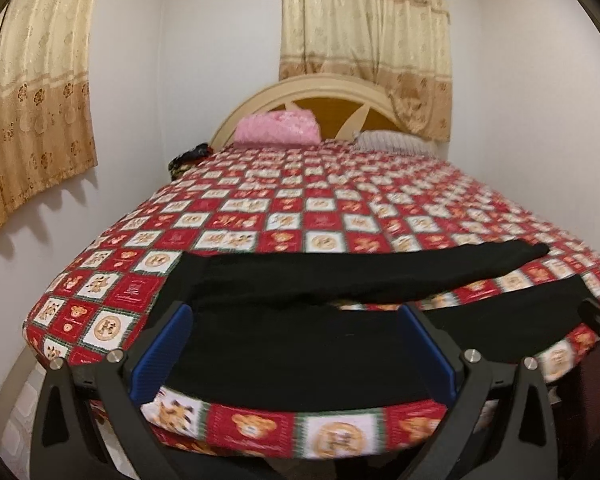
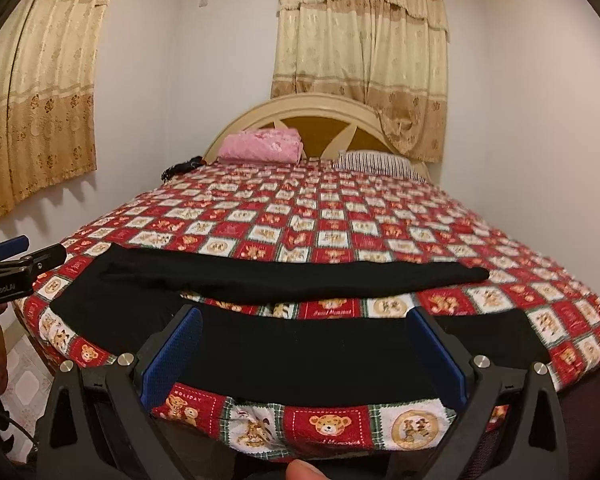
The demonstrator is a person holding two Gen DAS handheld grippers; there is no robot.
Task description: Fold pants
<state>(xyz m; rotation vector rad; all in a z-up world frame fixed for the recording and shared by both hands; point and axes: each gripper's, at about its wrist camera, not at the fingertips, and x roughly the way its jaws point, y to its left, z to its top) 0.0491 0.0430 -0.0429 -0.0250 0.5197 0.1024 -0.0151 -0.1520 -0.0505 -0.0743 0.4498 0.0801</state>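
Black pants [image 1: 300, 344] lie spread across the bed's [image 1: 284, 216] near edge, one leg angled farther in. Left gripper [image 1: 296, 344] and right gripper [image 2: 306, 344]: jaws apart above the fabric. Pink bundle [image 2: 260, 145] and striped pillow [image 2: 376, 163] at headboard.

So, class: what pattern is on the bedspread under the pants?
Red and white checks with teddy bears on the bedspread, clearest in the right wrist view.

The pants [image 1: 300, 344] are lying across the near edge of the bed [image 1: 340, 208], one leg [image 1: 360, 272] stretching behind the other. Both grippers [image 1: 296, 344] [image 2: 304, 348] are hovering before that edge. Two pillows [image 2: 260, 146] [image 2: 374, 160] are sitting side by side against the headboard [image 2: 312, 110], perhaps touching it.
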